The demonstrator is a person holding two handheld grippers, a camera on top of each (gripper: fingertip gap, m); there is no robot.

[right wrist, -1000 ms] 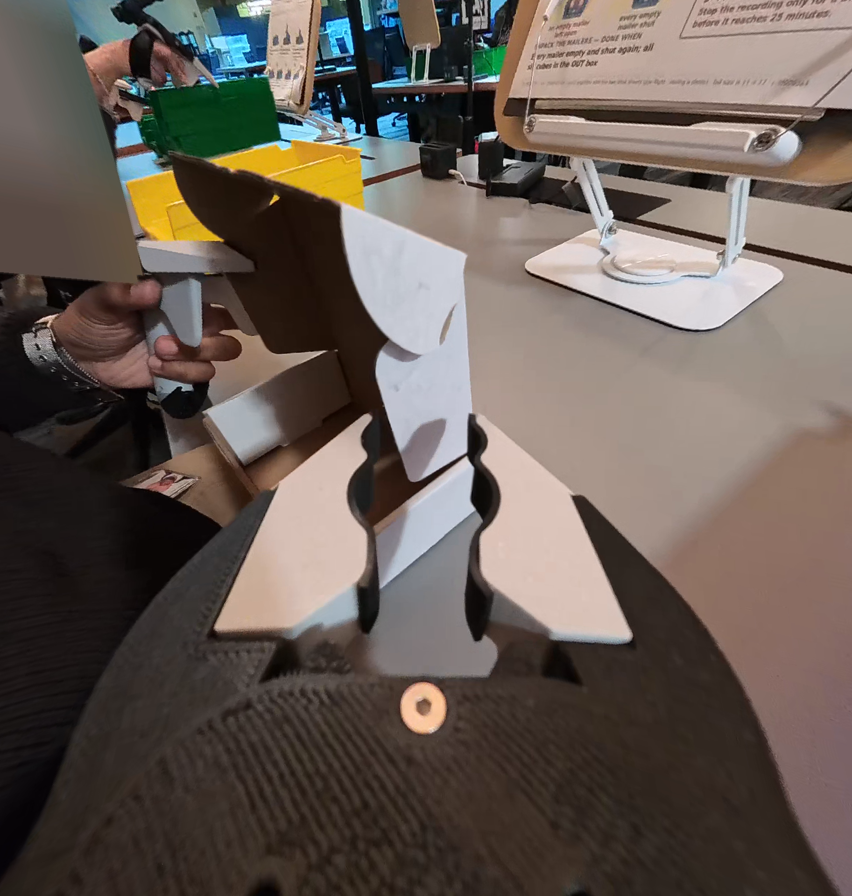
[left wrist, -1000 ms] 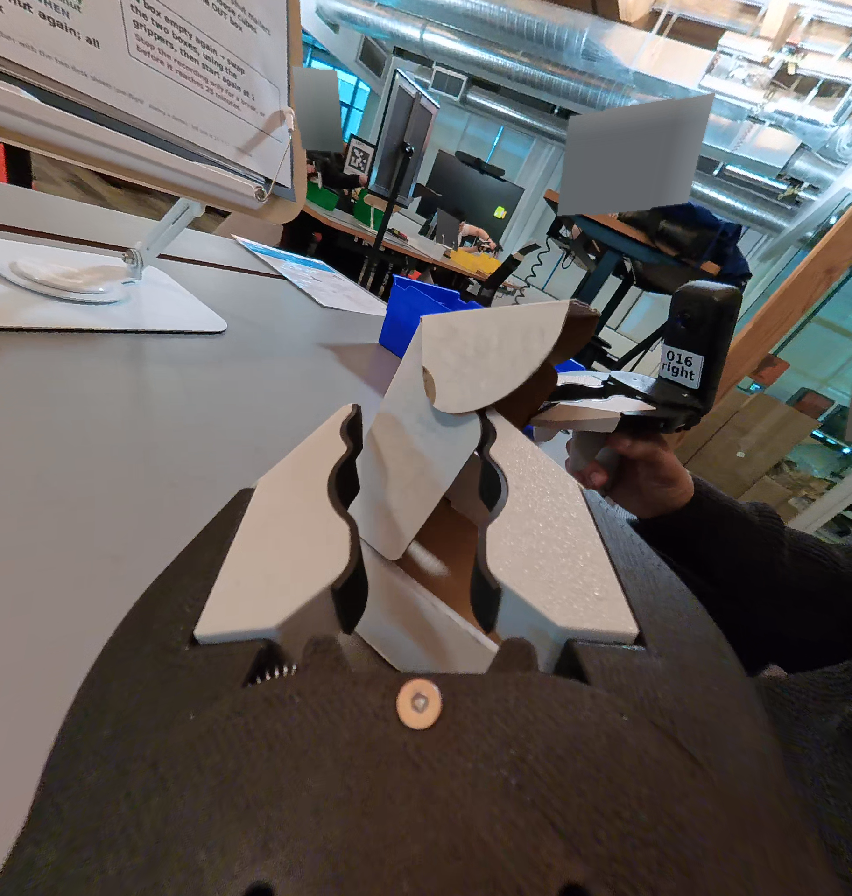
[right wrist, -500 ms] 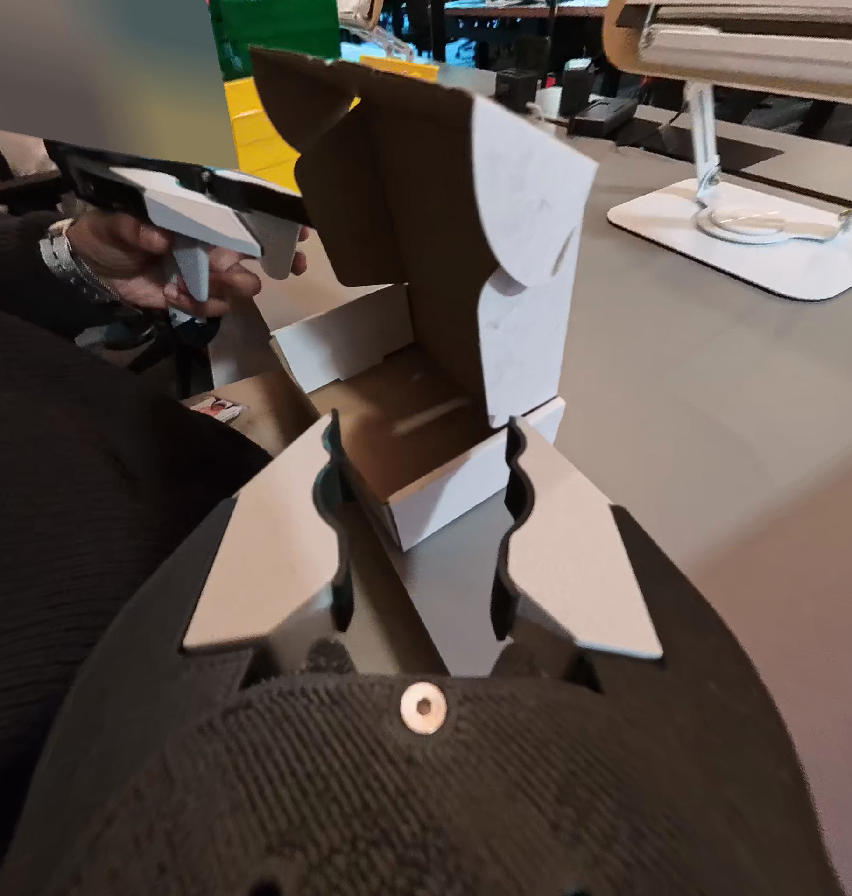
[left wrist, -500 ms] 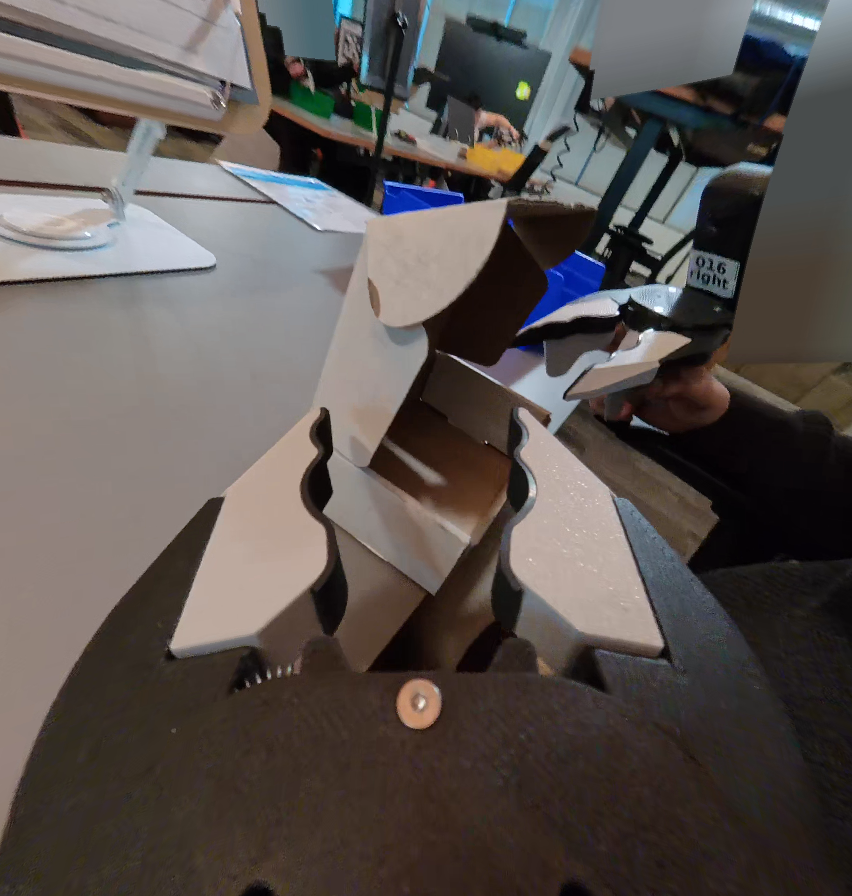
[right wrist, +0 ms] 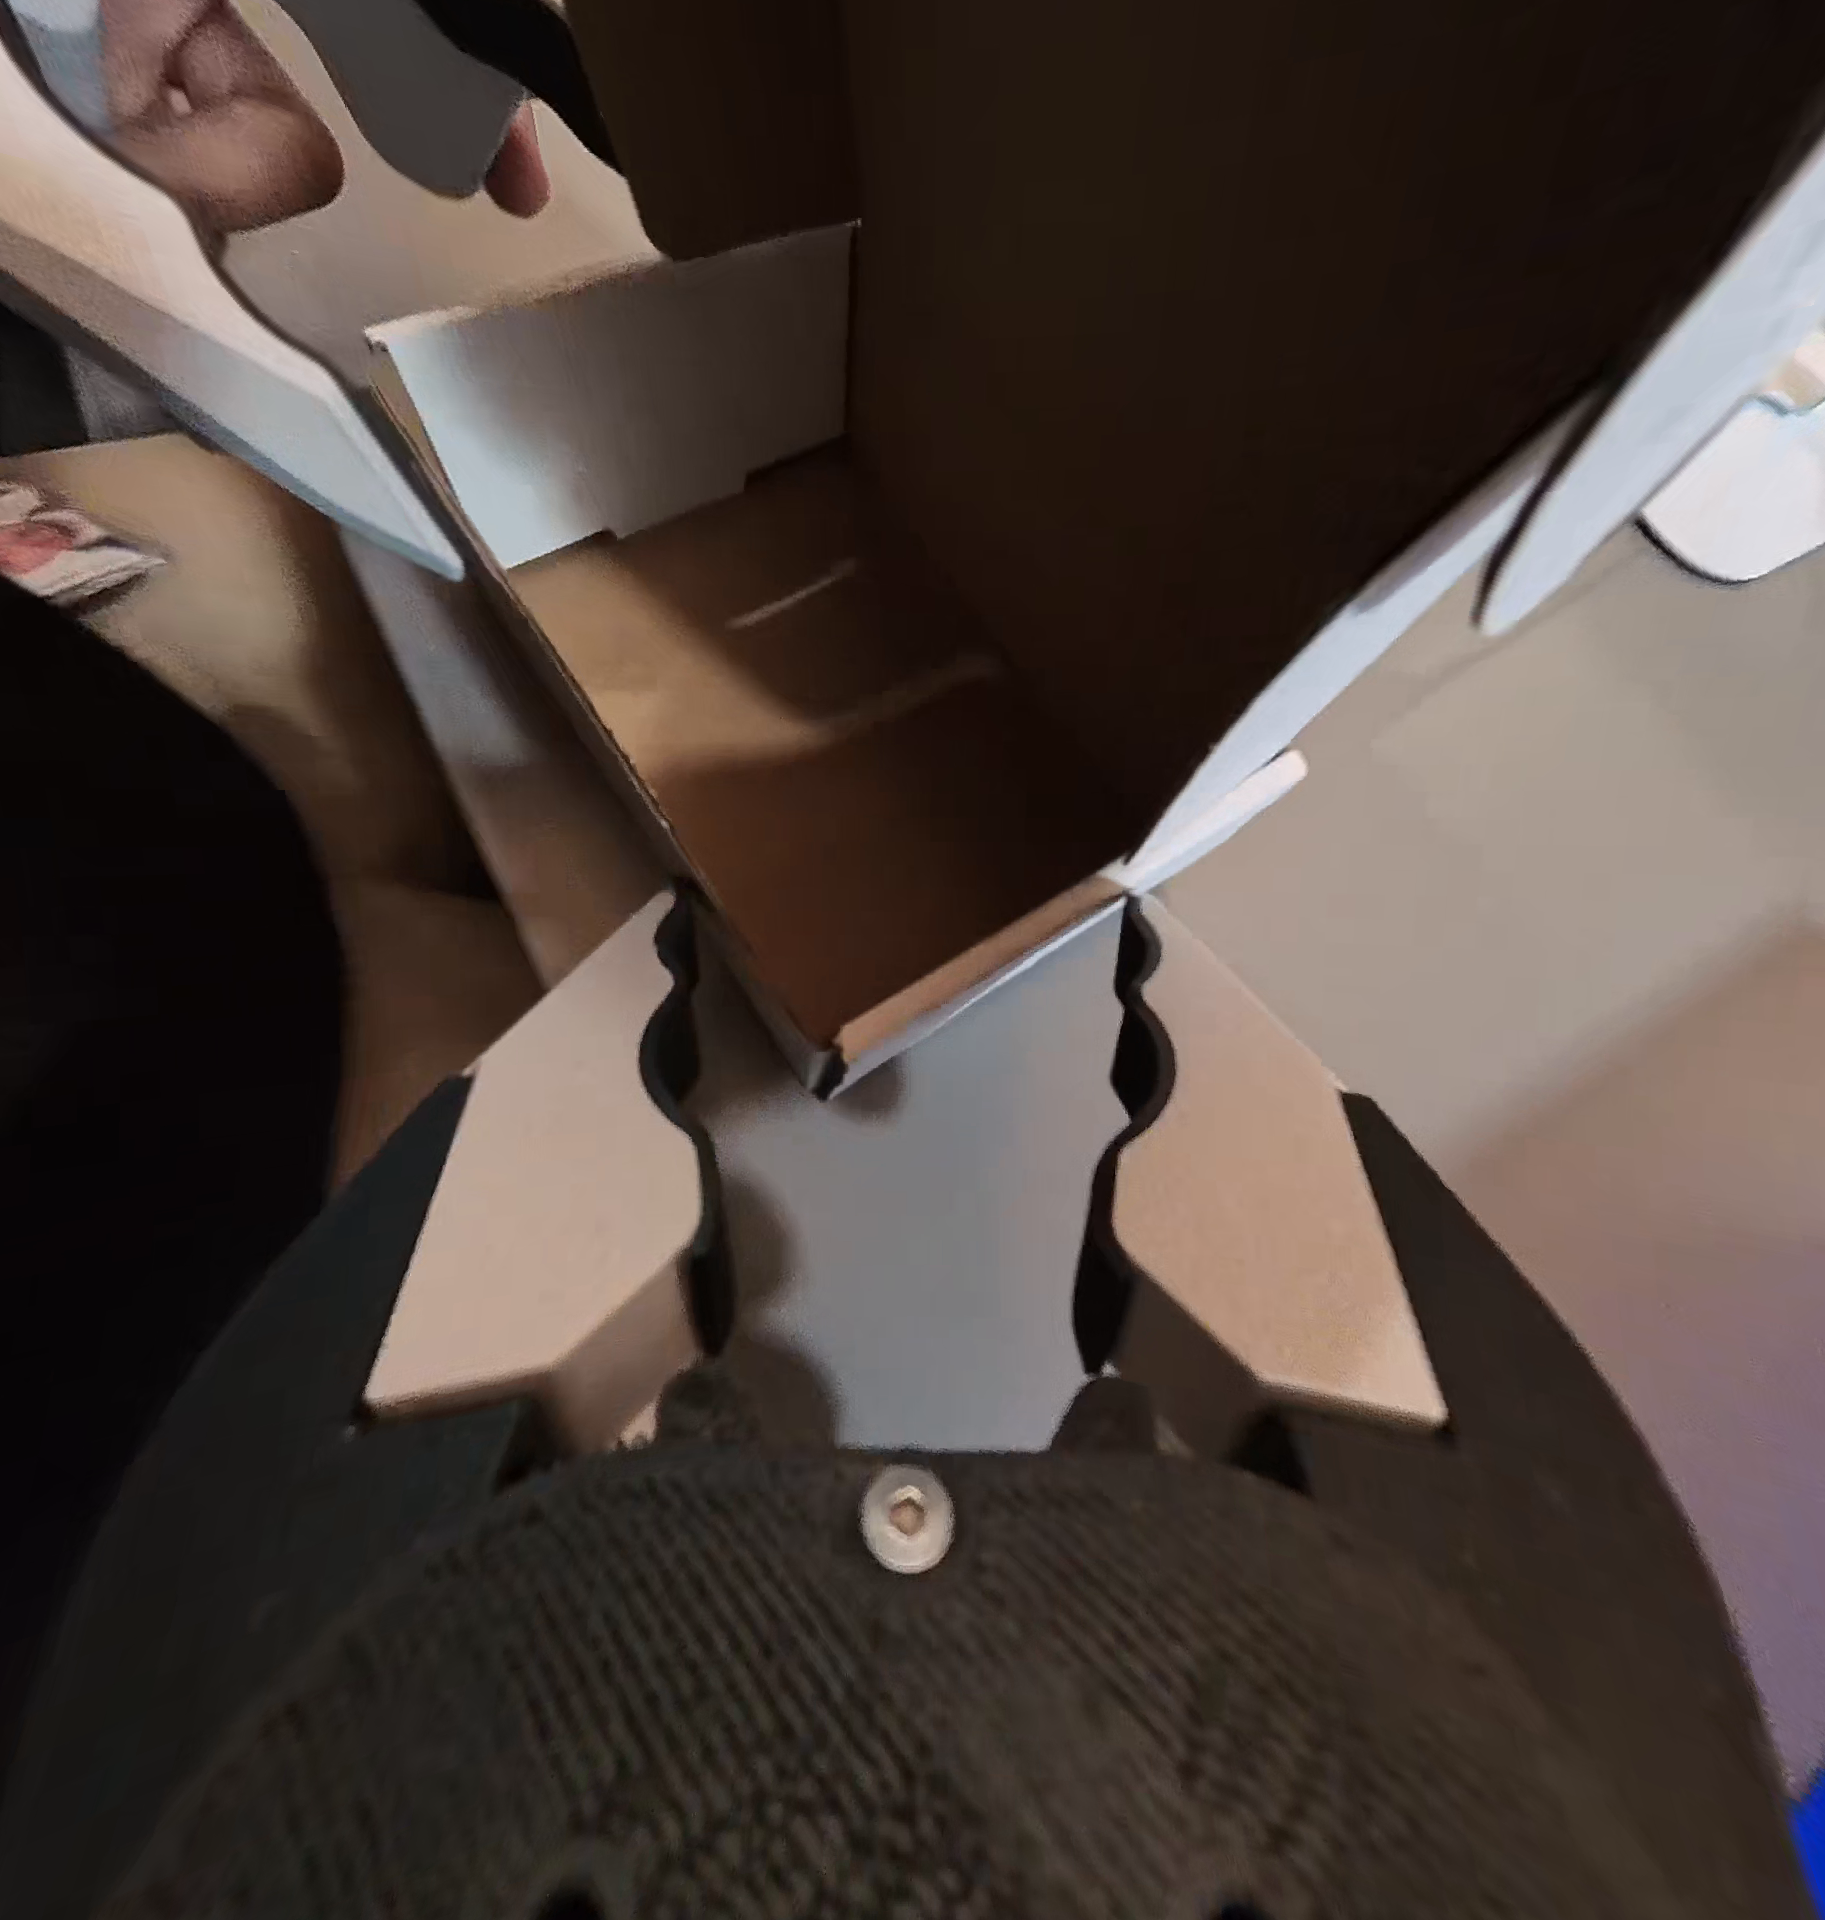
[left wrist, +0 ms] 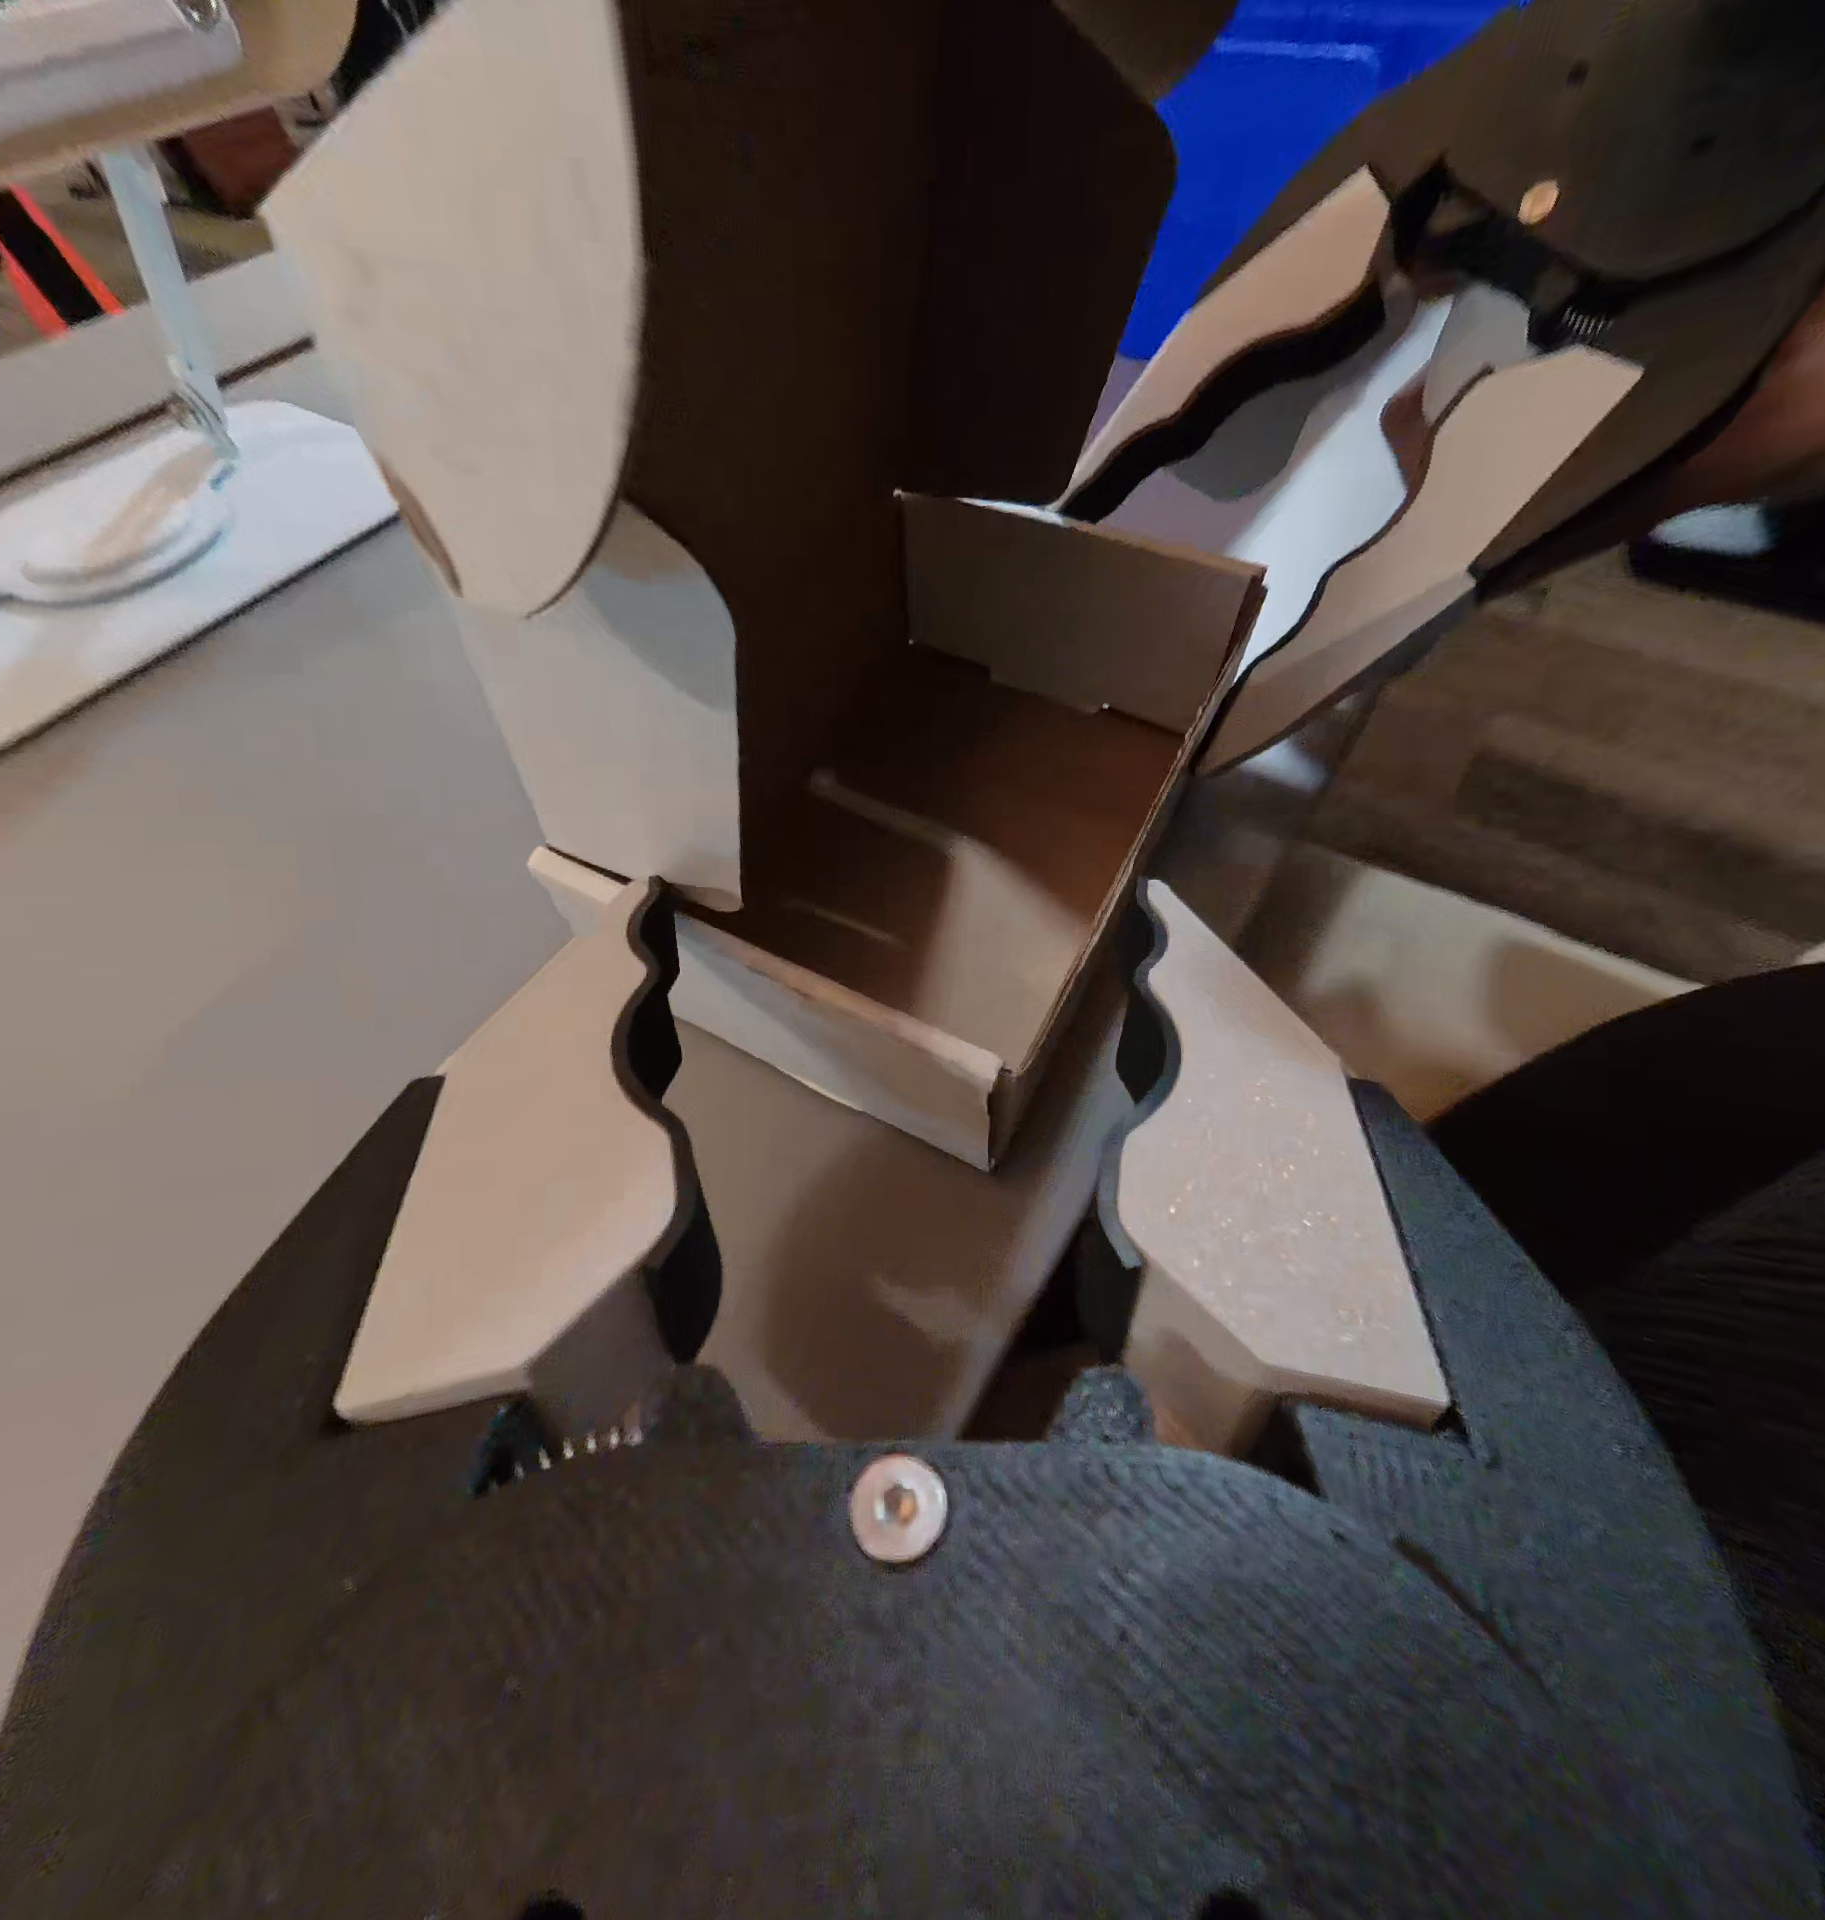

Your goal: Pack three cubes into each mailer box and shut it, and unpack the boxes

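An open mailer box (left wrist: 835,1039), white outside and brown inside, sits on the grey table with its lid (left wrist: 887,364) upright. No cubes show inside it. My left gripper (left wrist: 897,914) is open and empty, and the box's near corner lies between its fingertips. My right gripper (right wrist: 903,914) is open and empty at the opposite corner of the box (right wrist: 783,727). Each gripper shows in the other's view: a right finger (left wrist: 1510,468) by the far wall, a left finger (right wrist: 264,395) by the far side wall.
A white document stand's base (left wrist: 108,540) stands on the table (left wrist: 212,935) beyond the box, and also shows in the right wrist view (right wrist: 1770,499). A blue bin (left wrist: 1251,156) is behind the lid. The box sits near the table's edge, with brown floor (left wrist: 1614,779) beyond.
Both grippers have let go of the lid's side flaps and opened wider. They have tipped down and moved in close to the box's opposite corners. The lid stays upright.
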